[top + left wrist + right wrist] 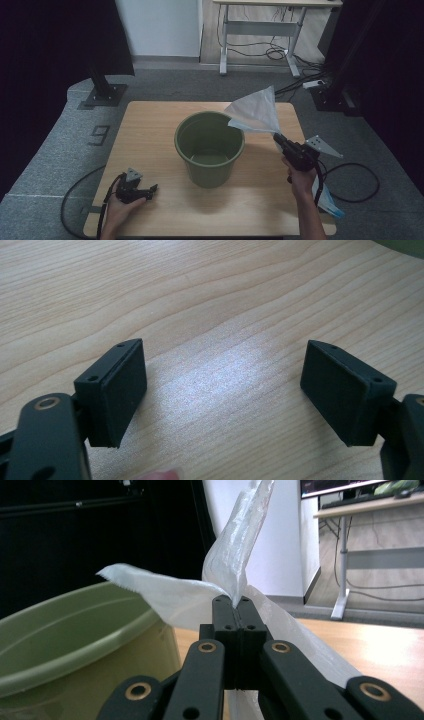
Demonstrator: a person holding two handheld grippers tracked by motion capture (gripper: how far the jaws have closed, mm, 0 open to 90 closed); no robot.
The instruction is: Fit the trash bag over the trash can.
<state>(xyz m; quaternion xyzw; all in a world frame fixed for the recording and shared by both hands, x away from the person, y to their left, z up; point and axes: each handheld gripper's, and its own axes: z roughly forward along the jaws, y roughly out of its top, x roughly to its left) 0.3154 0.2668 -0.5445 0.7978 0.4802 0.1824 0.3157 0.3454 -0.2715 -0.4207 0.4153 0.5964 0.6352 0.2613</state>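
White plastic bag (255, 112) pinched in clenched right tool (278, 137); left tool (150, 191) gapes, empty.

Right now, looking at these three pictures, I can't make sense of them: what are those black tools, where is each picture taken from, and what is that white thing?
A person sits at a wooden table with a hand-held two-jaw gripper in each hand. One picture looks down from above; the other two come from small cameras riding on each gripper. A green bucket stands in the middle of the table. The right gripper is shut on a thin white plastic bag, held up beside the bucket's rim. The left gripper rests low at the table, jaws open, holding nothing.
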